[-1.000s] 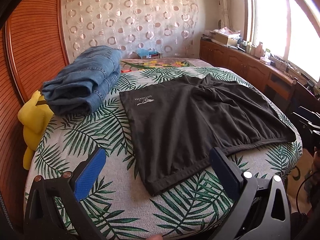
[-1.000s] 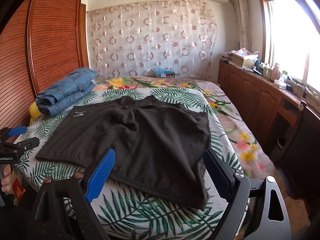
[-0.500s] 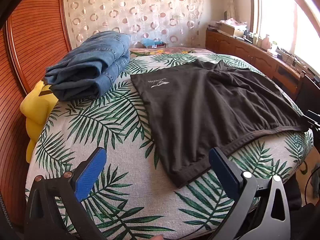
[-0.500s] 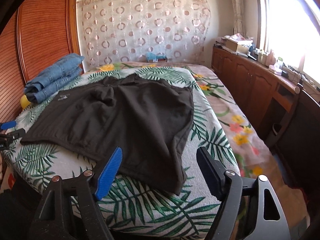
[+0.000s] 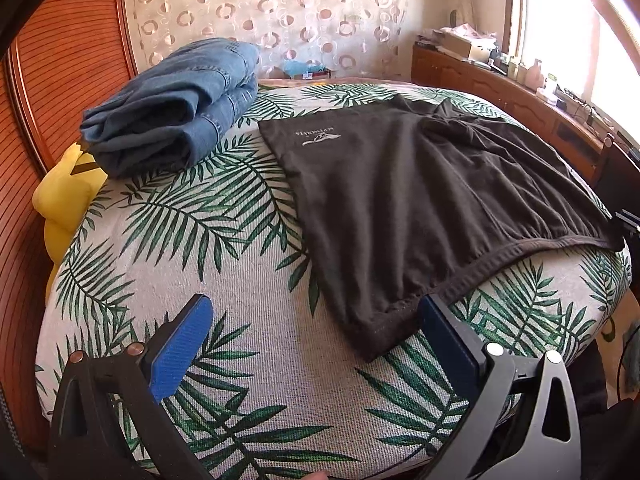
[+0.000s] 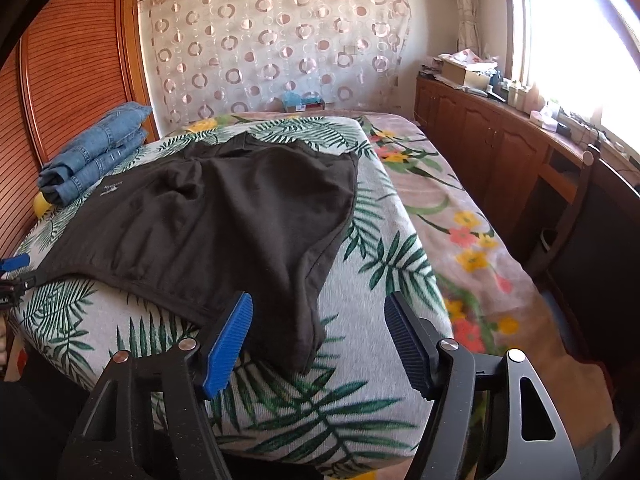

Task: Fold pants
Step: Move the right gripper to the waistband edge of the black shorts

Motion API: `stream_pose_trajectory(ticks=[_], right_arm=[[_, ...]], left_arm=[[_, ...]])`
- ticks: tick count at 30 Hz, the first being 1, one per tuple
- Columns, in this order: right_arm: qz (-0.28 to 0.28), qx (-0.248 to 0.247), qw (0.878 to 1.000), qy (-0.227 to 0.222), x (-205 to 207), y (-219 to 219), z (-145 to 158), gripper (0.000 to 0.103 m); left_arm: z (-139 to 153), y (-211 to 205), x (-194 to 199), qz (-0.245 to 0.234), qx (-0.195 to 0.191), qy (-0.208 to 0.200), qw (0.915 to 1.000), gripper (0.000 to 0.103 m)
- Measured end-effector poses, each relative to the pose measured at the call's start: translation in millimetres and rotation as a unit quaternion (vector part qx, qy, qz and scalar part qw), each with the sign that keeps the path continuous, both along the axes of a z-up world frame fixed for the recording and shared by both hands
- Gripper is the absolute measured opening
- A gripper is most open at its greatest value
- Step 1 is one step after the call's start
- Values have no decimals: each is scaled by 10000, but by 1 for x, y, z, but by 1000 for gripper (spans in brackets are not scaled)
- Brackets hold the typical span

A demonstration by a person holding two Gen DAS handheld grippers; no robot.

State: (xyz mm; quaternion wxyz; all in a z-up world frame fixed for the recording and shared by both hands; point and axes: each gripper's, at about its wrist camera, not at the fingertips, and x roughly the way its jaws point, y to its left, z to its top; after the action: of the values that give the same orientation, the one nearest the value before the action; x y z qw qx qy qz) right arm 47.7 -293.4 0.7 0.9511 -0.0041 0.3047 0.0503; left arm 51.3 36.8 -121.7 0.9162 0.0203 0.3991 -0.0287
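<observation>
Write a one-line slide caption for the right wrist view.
Right hand-held gripper, jaws apart, frames a corner of the black shorts spread on the leaf-print bed; folded jeans behind.

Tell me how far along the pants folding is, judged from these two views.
Done: folded jeans sit stacked at the far left of the bed. In hand: nothing yet. The black shorts lie spread flat and unfolded; the left gripper is open by their near corner, and the right gripper, jaws just closing, has the opposite corner between its pads, not pinched. Left: every fold.
</observation>
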Motion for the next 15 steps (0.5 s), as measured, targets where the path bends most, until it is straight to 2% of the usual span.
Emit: stream_pose_trajectory(ticks=[2, 5, 11, 13, 15], right_arm=[[-20, 7, 10000, -68, 4, -8, 3, 64], [68, 73, 9999, -38, 16, -9, 8, 53], [254, 185, 9979, 559, 50, -17, -3, 37], [256, 120, 9982, 536, 51, -20, 1, 31], [285, 128, 9979, 574, 53, -20, 5, 12]], left_arm=[[-1, 2, 1, 7, -70, 9, 10000, 103], [-2, 4, 1, 3, -187, 25, 9998, 103], [-3, 5, 0, -11, -229, -2, 9997, 103], [-4, 5, 0, -15, -229, -14, 9997, 103], [-4, 5, 0, -17, -231, -20, 9997, 103]])
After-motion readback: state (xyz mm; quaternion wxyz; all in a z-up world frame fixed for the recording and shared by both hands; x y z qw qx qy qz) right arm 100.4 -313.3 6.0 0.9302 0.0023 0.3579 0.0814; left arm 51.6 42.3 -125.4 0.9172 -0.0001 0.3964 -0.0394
